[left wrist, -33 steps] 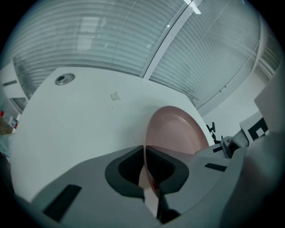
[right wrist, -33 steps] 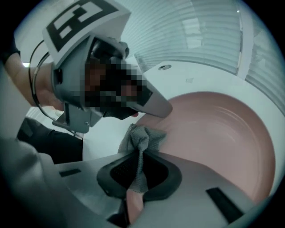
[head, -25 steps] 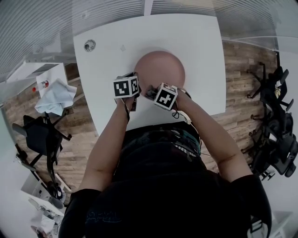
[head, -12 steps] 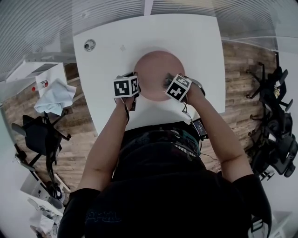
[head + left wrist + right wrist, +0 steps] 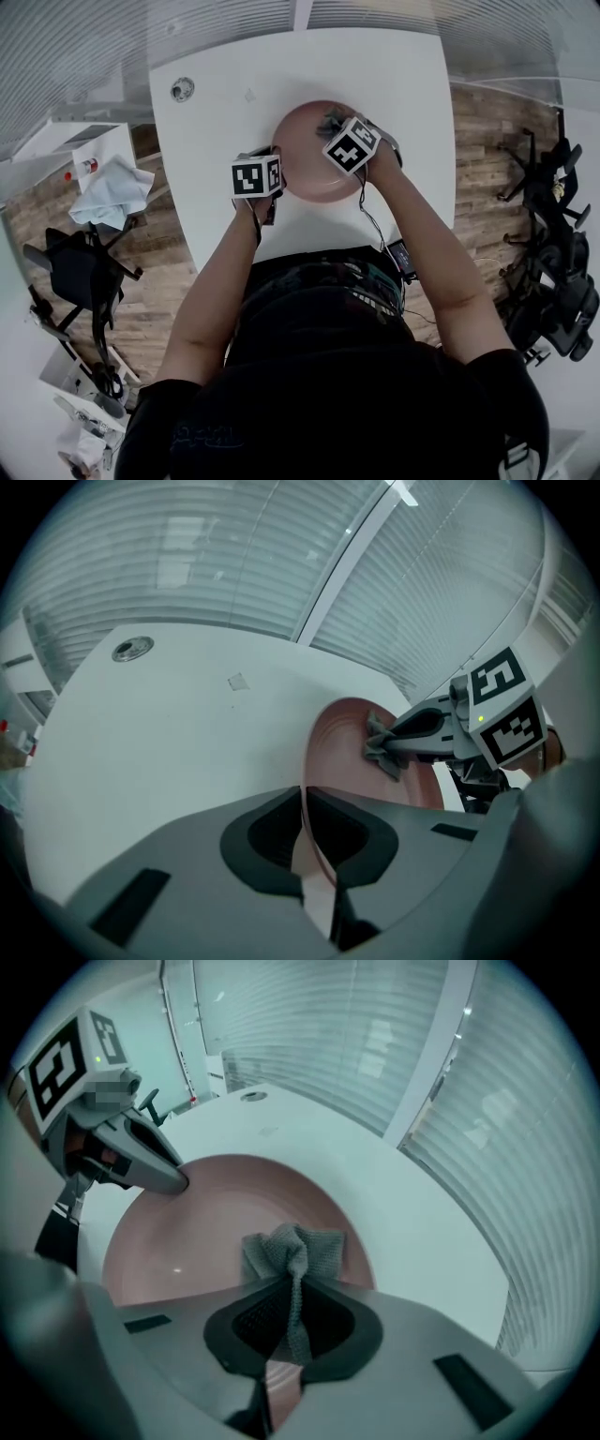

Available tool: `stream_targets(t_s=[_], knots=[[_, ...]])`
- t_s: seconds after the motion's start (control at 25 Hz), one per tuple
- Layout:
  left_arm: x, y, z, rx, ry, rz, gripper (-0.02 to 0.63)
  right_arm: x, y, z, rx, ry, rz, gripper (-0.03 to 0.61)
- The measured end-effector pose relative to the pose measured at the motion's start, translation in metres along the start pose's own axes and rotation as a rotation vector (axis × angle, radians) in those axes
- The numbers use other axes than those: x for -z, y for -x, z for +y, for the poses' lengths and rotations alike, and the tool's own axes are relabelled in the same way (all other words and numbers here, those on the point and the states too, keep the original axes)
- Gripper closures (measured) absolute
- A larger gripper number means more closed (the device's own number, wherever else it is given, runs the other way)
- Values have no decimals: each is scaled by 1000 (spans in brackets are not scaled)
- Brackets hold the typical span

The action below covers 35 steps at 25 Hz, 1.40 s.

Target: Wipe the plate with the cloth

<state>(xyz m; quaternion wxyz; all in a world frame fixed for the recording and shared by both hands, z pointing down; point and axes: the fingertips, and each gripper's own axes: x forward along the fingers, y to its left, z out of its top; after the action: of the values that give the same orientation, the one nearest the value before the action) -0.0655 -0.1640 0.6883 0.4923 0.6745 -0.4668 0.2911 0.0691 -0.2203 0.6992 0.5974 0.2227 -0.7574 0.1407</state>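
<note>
While the left hand-held gripper [image 5: 302,832] clamps the left rim of the pink plate [image 5: 309,159], the right hand-held gripper [image 5: 286,1321] presses the grey cloth [image 5: 295,1251] (bunched between its jaws) onto the plate's far right side on the worktop [image 5: 216,122].

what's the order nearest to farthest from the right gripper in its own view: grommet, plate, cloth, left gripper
1. cloth, pinched in the right gripper
2. plate, just beneath it
3. left gripper, clamped on the plate's far left rim
4. grommet, far across the table
</note>
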Motion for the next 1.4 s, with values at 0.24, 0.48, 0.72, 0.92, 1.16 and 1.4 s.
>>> stream_targets(t_s=[0.24, 0.48, 0.72, 0.92, 1.16, 1.4], knots=[[0, 1, -1, -8, 20, -18, 584, -42, -6, 22, -47, 28, -93, 543], [0, 0, -1, -7, 24, -19, 584, -51, -5, 72, -148, 74, -116, 543], [-1, 0, 3, 6, 55, -23, 585, -34, 1, 118, -228, 93, -92, 541], [-2, 0, 3, 3, 45, -21, 584, 1, 10, 137, -275, 91, -40, 541], [-1, 0, 2, 23, 42, -8, 584, 45, 19, 126, -268, 64, 53, 541], [0, -1, 1, 17, 22, 0, 584, 70, 19, 80, -215, 7, 146, 541]])
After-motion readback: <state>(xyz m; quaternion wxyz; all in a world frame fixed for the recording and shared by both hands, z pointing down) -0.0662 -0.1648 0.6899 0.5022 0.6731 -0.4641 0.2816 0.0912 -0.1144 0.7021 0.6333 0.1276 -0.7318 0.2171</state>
